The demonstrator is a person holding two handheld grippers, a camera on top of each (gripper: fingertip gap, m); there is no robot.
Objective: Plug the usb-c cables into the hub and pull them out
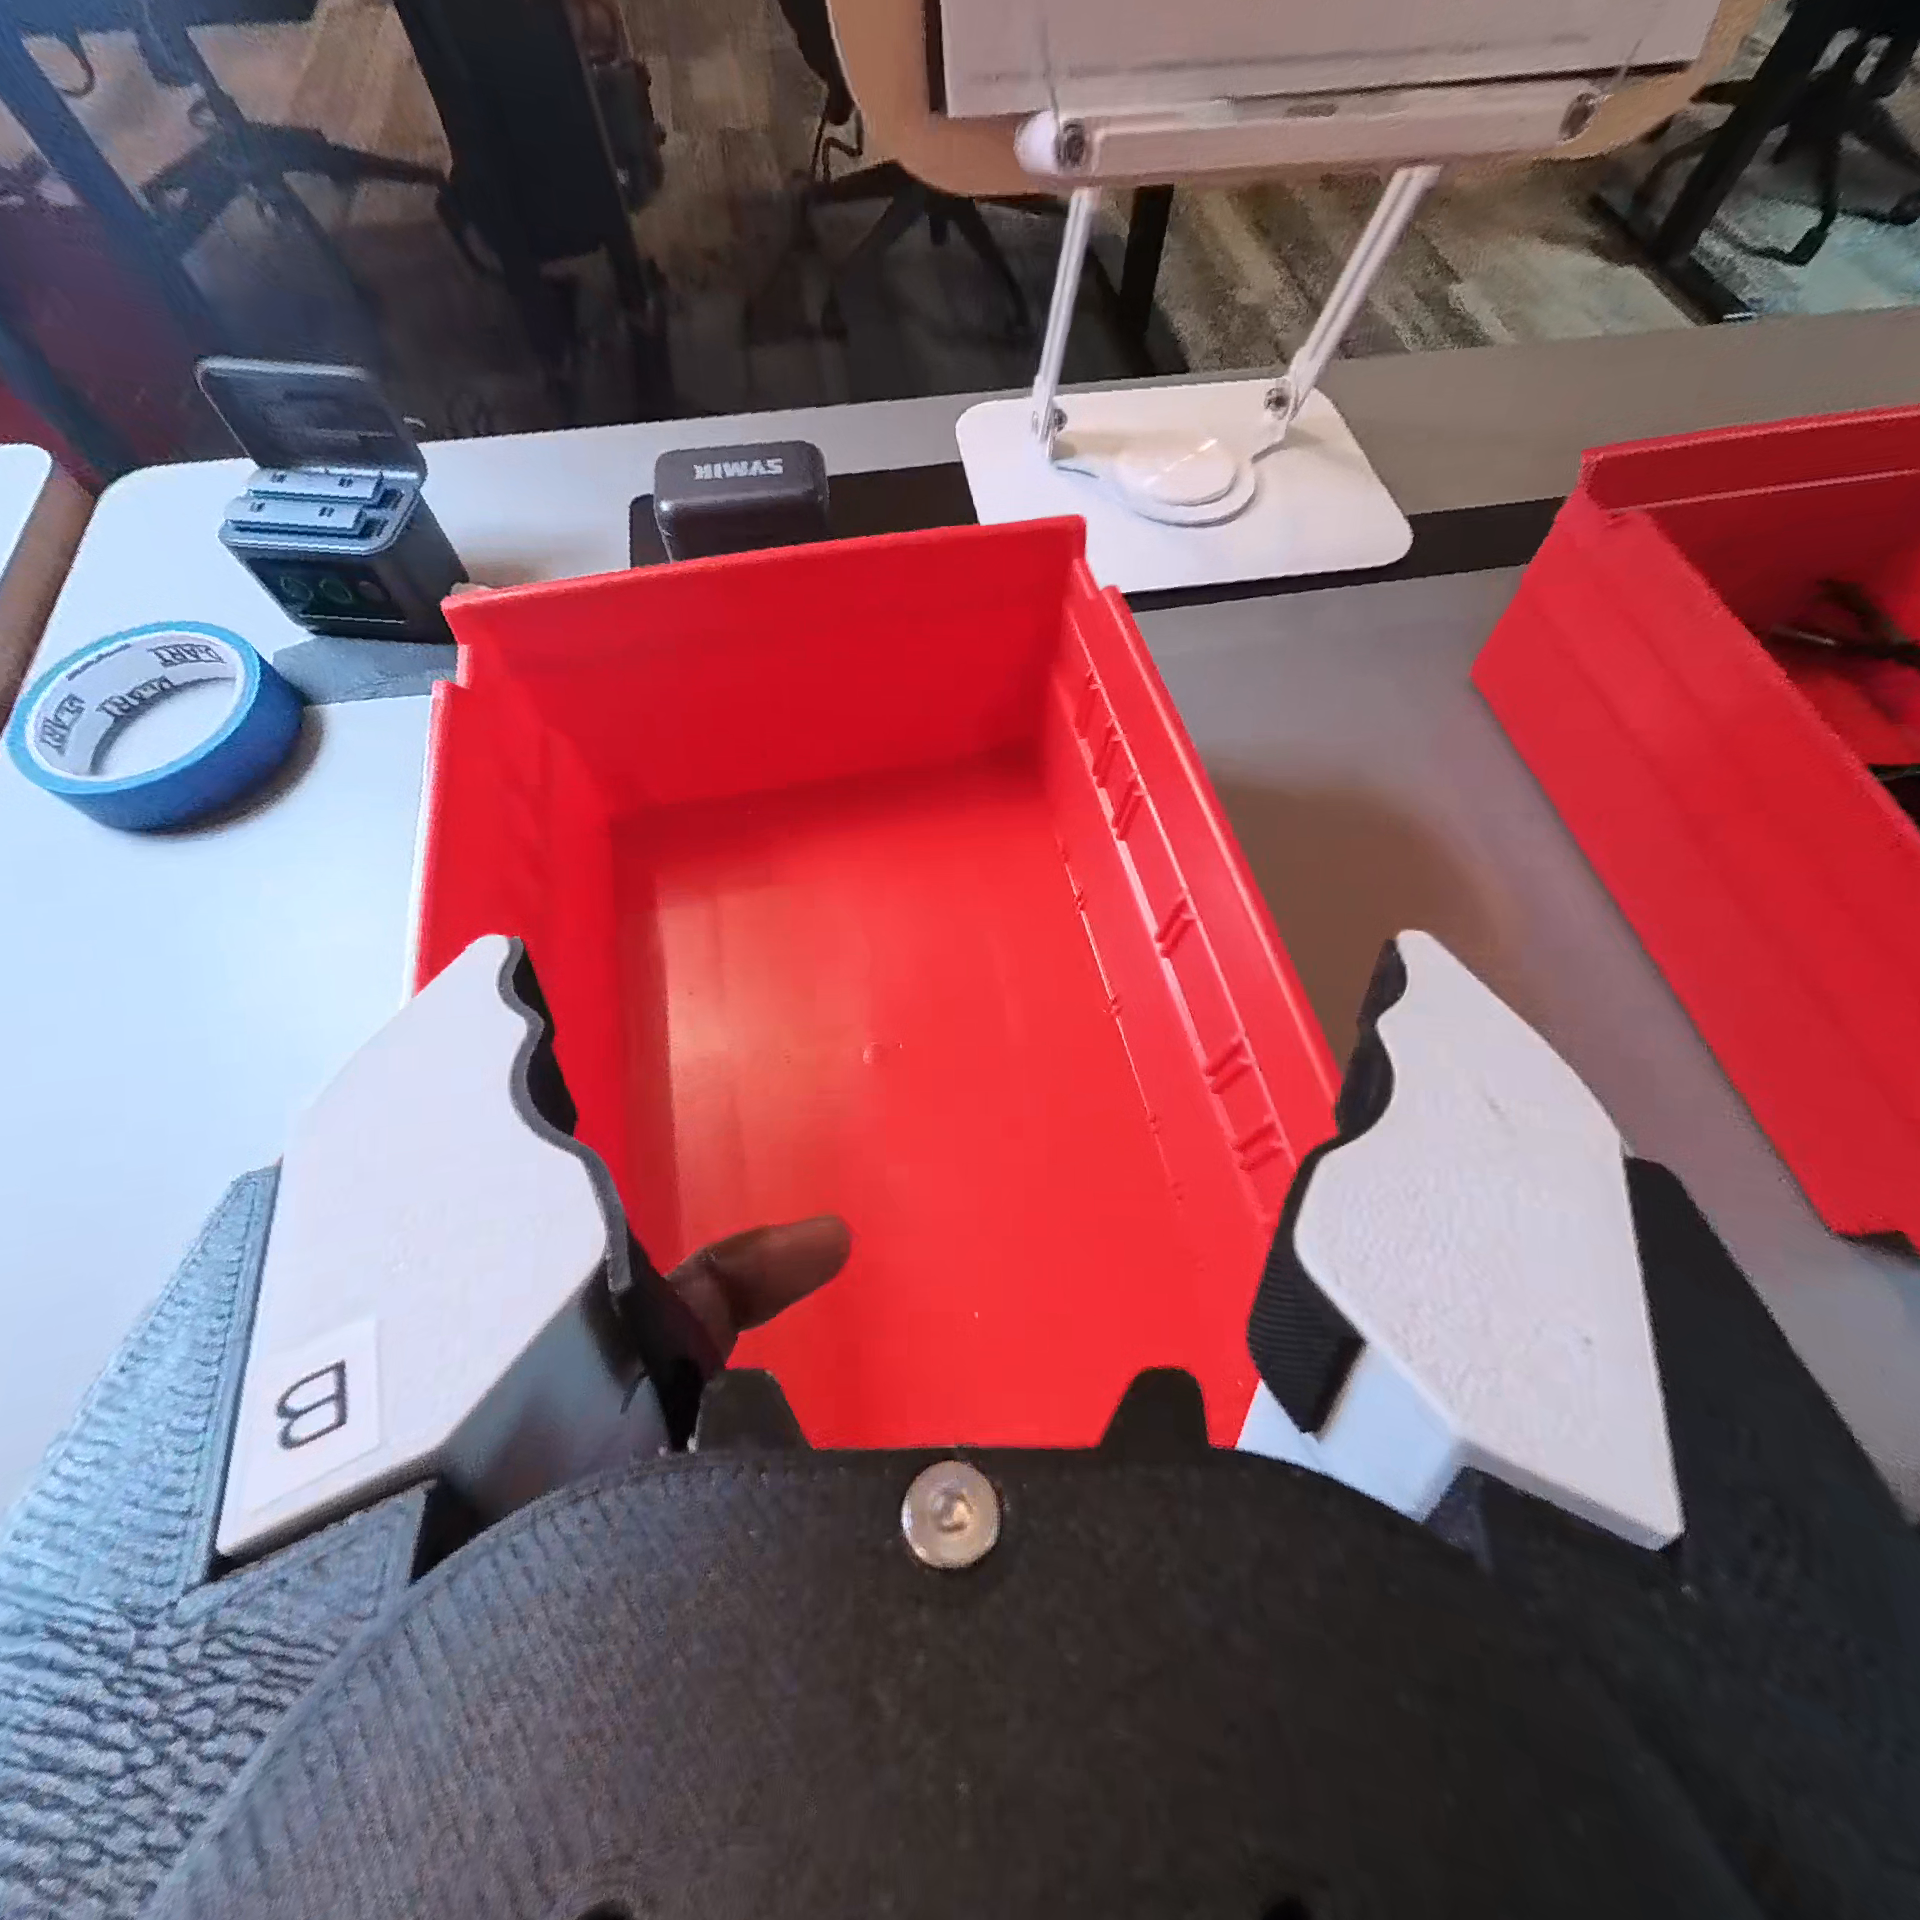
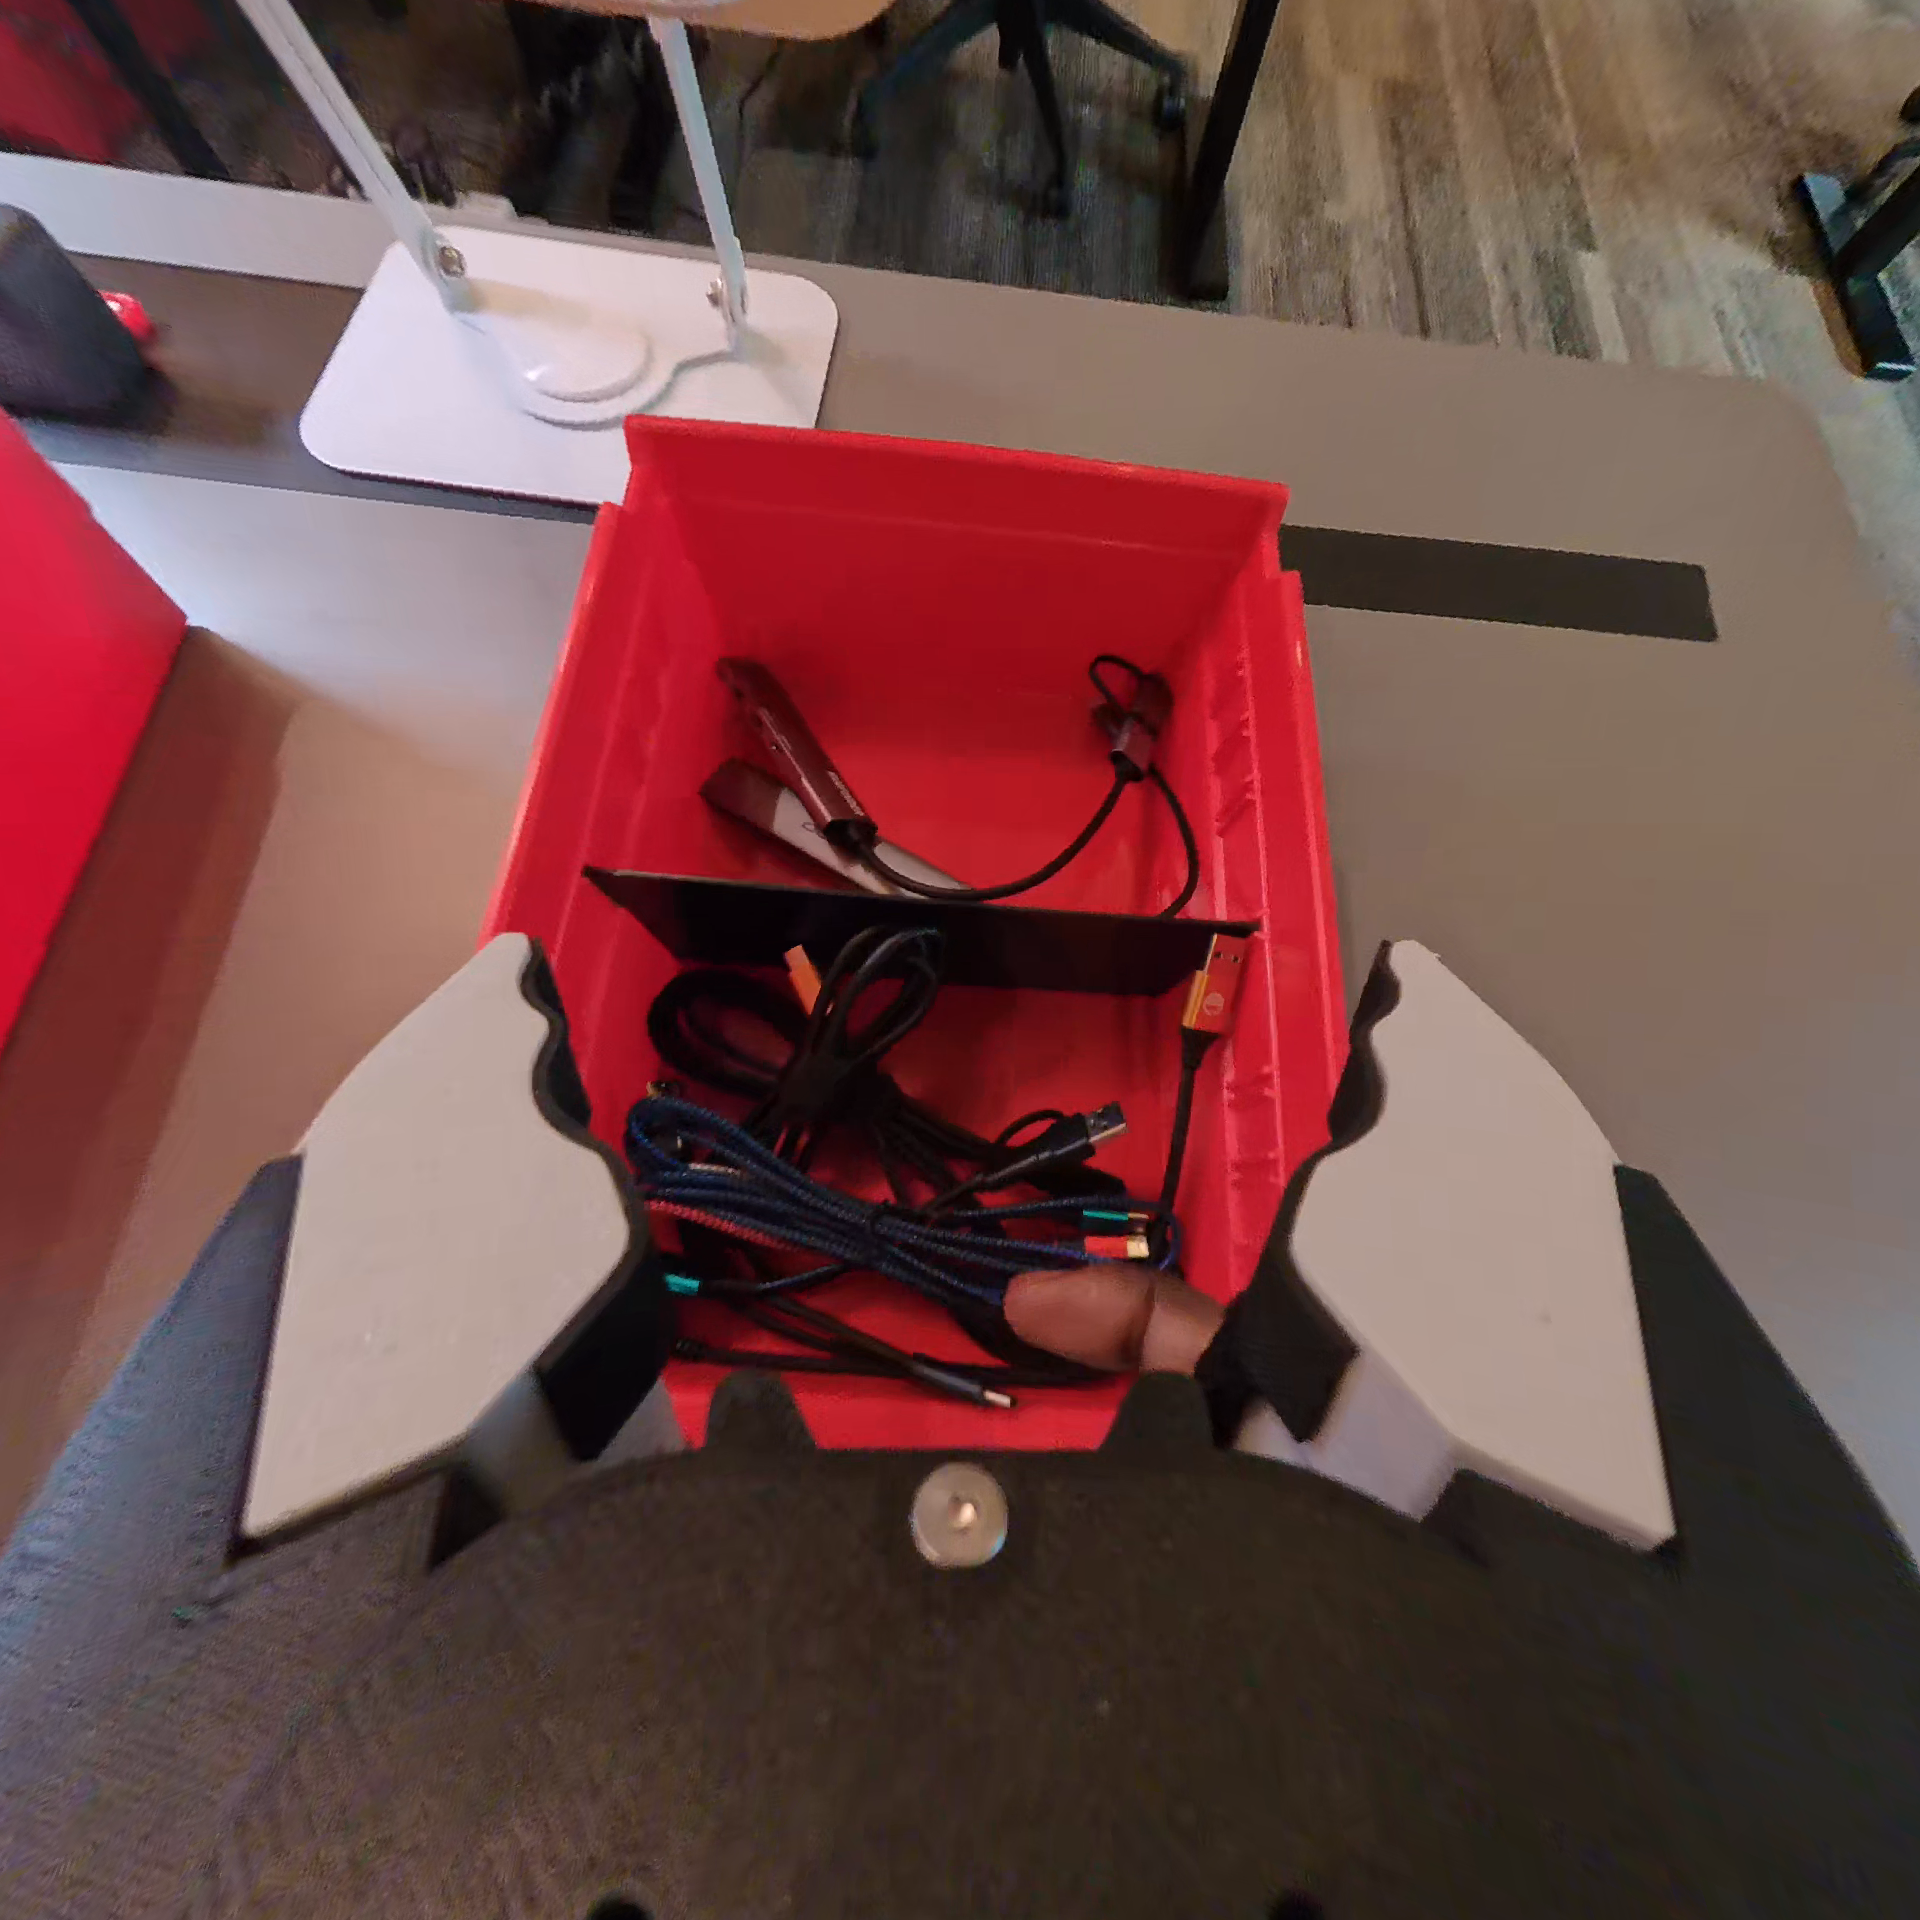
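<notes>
A grey worktop [image 2: 1455, 499] carries two red bins. The right claw [image 2: 961, 971], spread wide and empty, hangs directly over the divided bin [image 2: 935, 488]: hub [image 2: 800, 753] in the far compartment, lying diagonally, cables [image 2: 883, 1184] tangled in the near one. The left claw [image 1: 951, 961], also wide and empty, hangs over the bare bin [image 1: 769, 623]. The right is nearer; I'd say the walls crowd any reach.

The left red bin [image 1: 831, 665] is smooth moulded plastic with a soft sheen, and the roll of blue tape [image 1: 156, 722] beside it looks like matt paper. In the right red bin [image 2: 935, 499], a matt black divider [image 2: 935, 940] separates the hub [image 2: 800, 753] from the cables [image 2: 883, 1195], some braided blue cloth, others plain smooth black. Both grippers' fingers [image 1: 436, 1174] [image 2: 447, 1195] are matt grey plastic with black ridged pads, on rough, layered black printed bodies with a shiny metal screw [image 2: 958, 1512]
</notes>
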